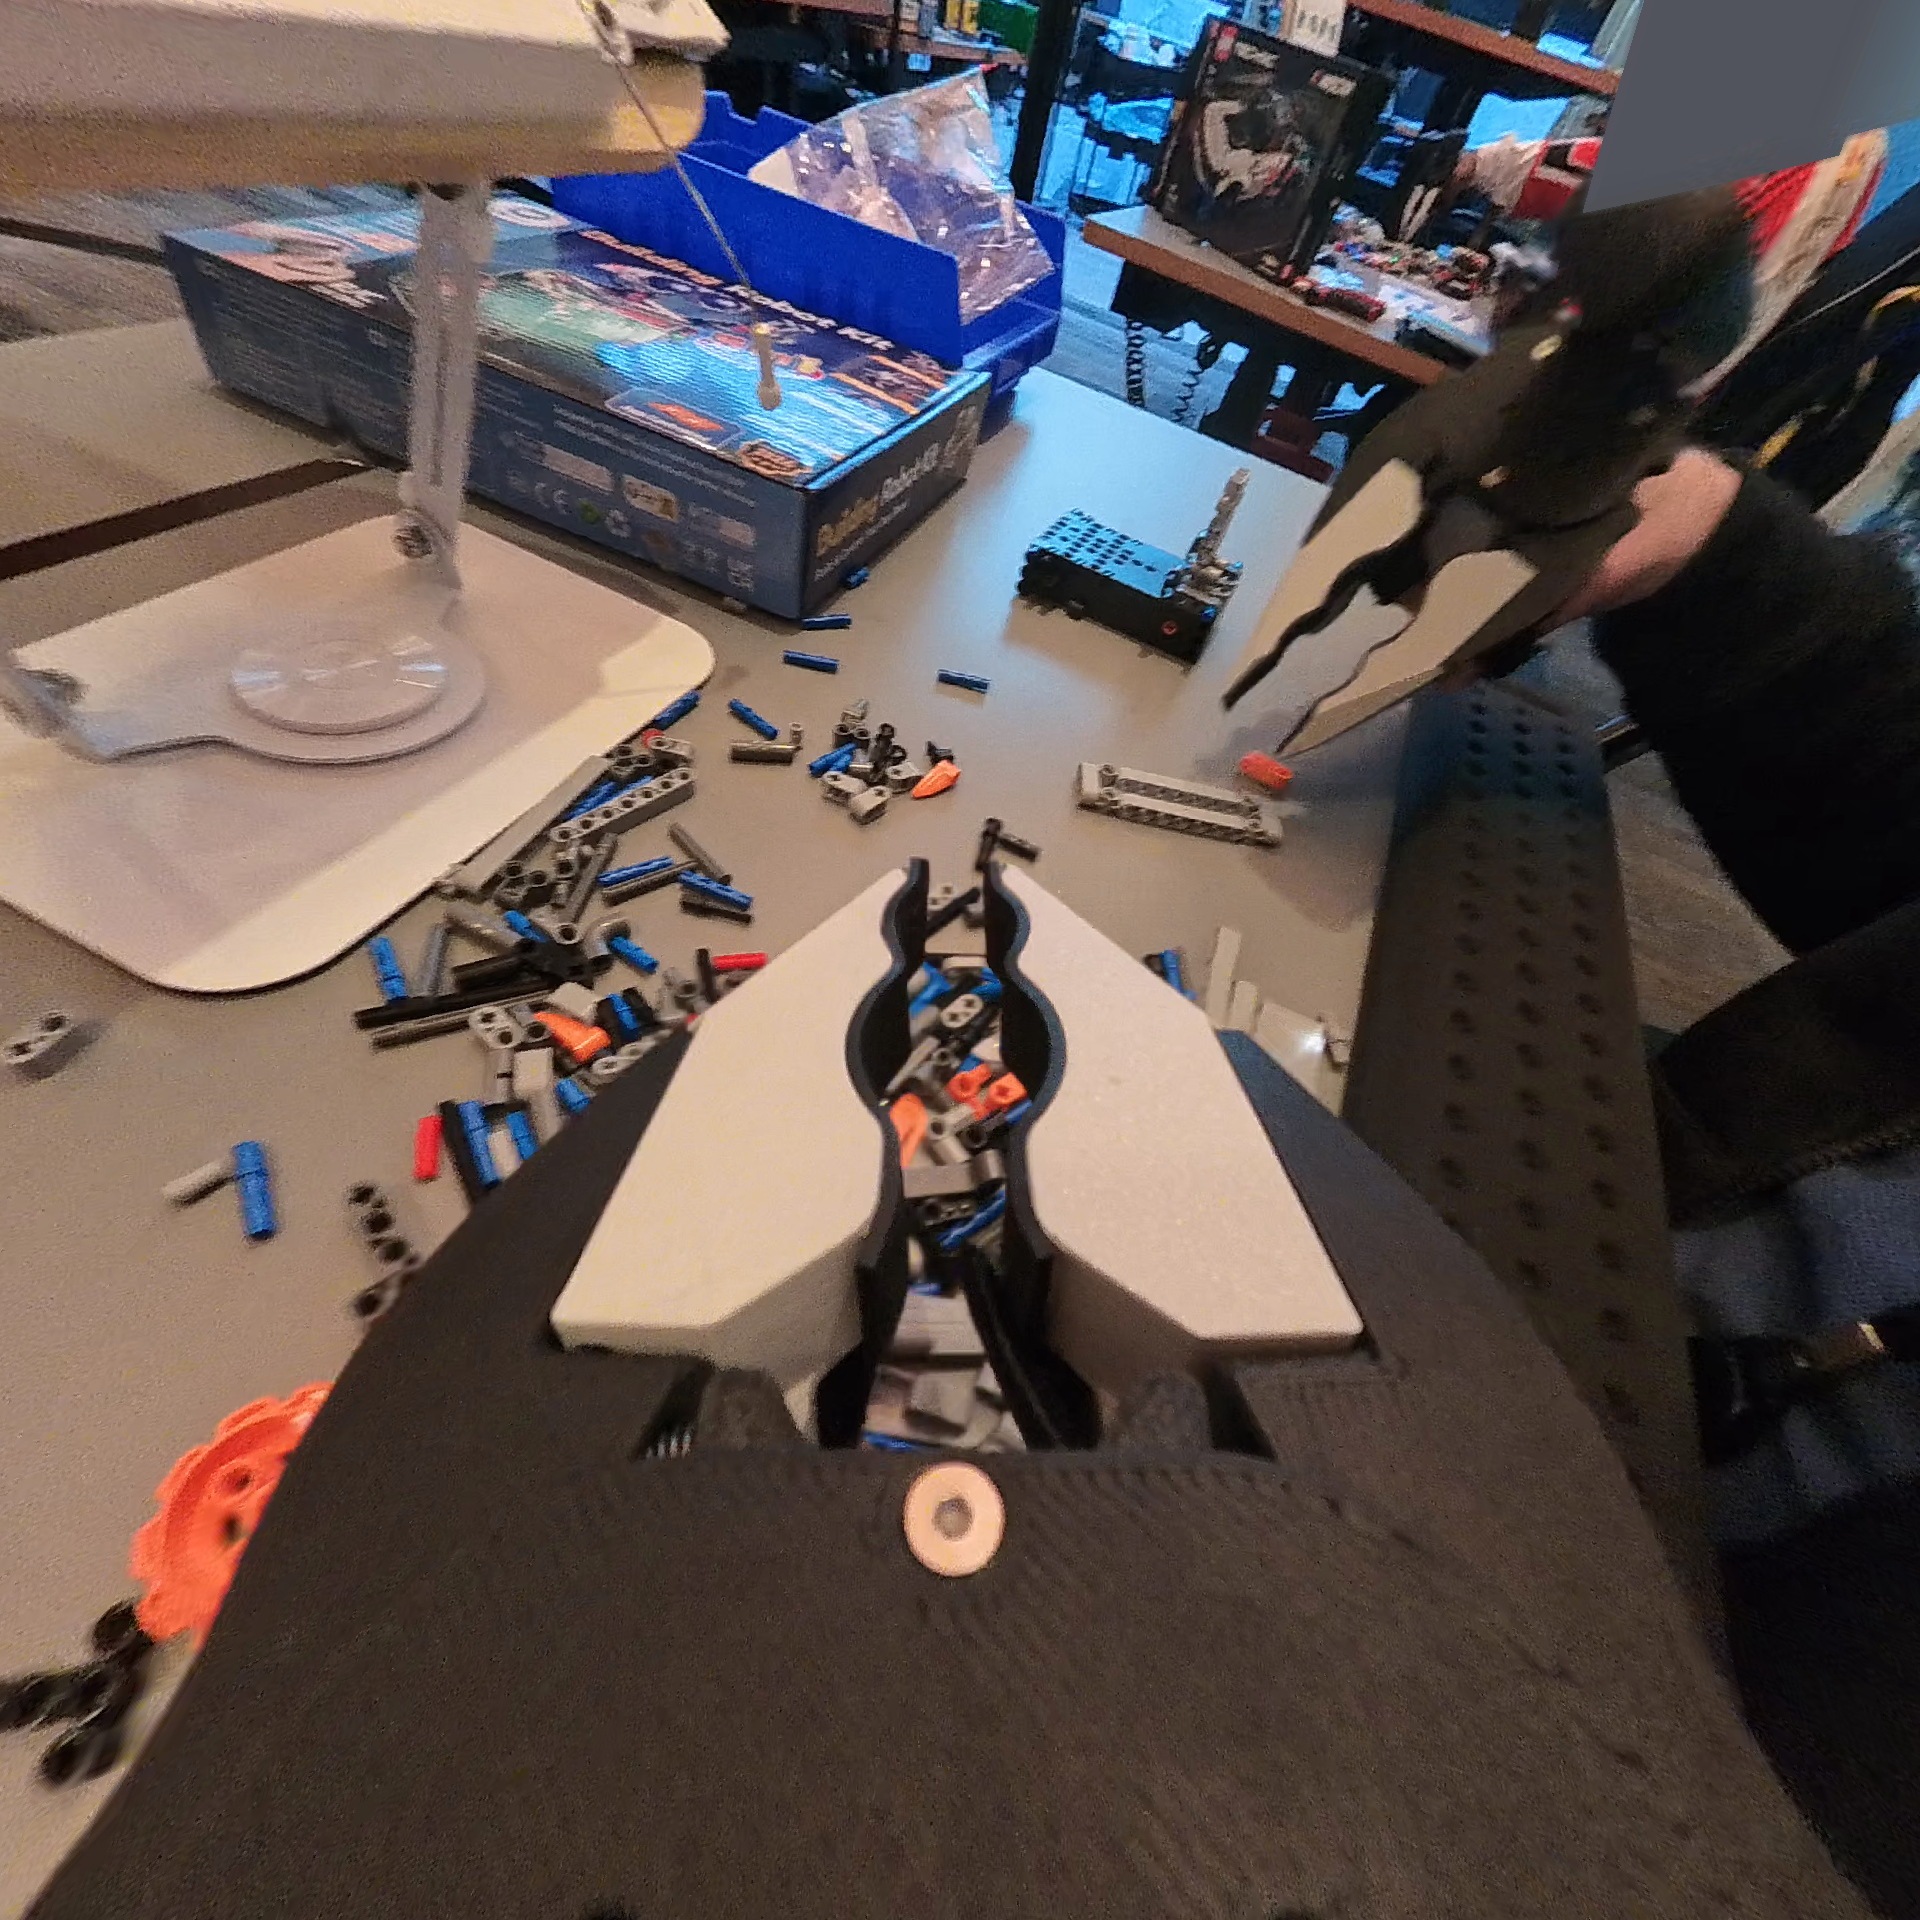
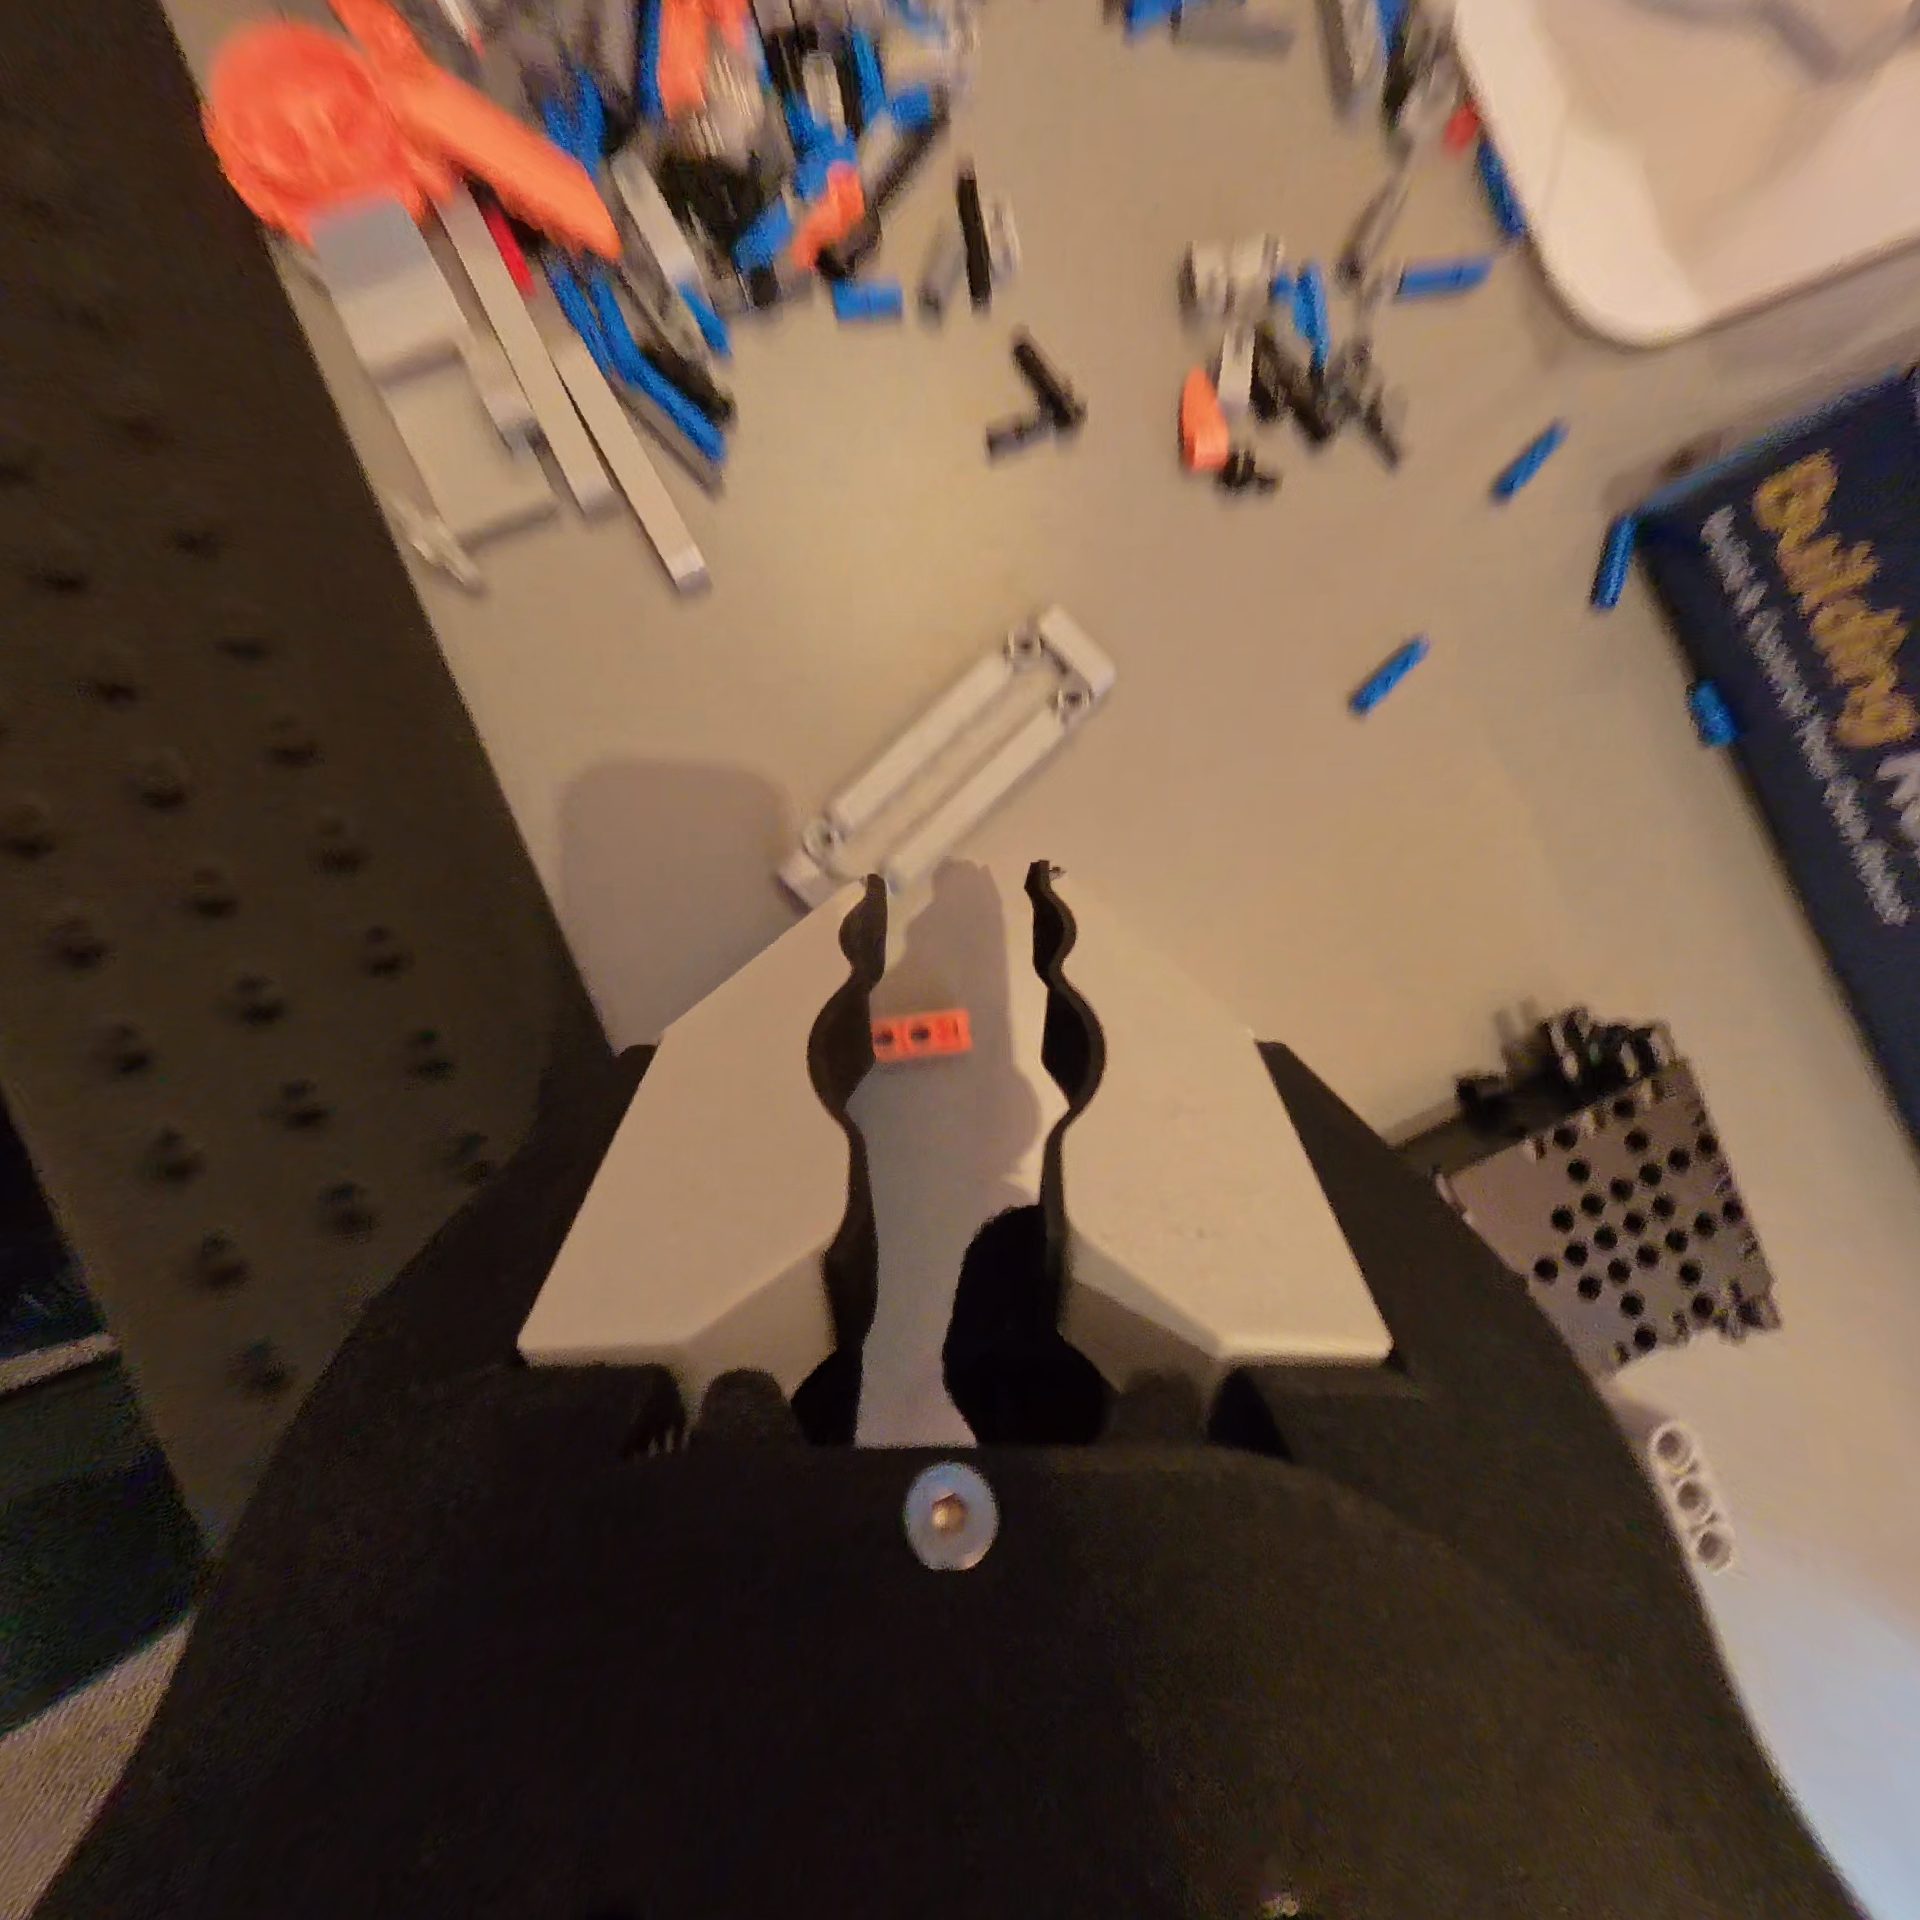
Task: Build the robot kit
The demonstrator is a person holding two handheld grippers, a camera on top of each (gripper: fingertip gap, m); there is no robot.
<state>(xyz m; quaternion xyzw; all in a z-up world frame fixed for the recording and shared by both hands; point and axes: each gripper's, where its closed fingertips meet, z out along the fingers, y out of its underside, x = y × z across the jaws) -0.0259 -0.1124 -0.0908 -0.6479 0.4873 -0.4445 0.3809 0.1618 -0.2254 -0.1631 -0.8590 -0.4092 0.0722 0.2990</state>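
My left gripper (image 1: 951,873) is open by a narrow gap and holds nothing. It hovers over a heap of small blue, grey, black and orange building parts (image 1: 561,966) on the grey table; more parts show through the gap. My right gripper (image 2: 956,878) is open. A small orange brick with holes (image 2: 920,1036) lies on the table between its fingers, untouched. In the left wrist view the right gripper (image 1: 1262,717) points down just above that orange brick (image 1: 1262,771). A long grey frame piece (image 2: 951,753) lies just beyond the right fingertips and also shows in the left wrist view (image 1: 1179,805).
A black perforated block (image 1: 1117,582) (image 2: 1605,1205) stands nearby. A blue printed box (image 1: 623,416) (image 2: 1818,675) and a blue bin (image 1: 831,229) lie behind. A white lamp base (image 1: 312,727) is left. A black perforated strip (image 1: 1496,987) runs along the table edge. An orange gear (image 1: 218,1507) lies near. Spacing between my two grippers at the tips: around 25 cm. From my right tips it is roughly 15 cm to the black perforated block (image 2: 1605,1205); from my left, 35 cm.
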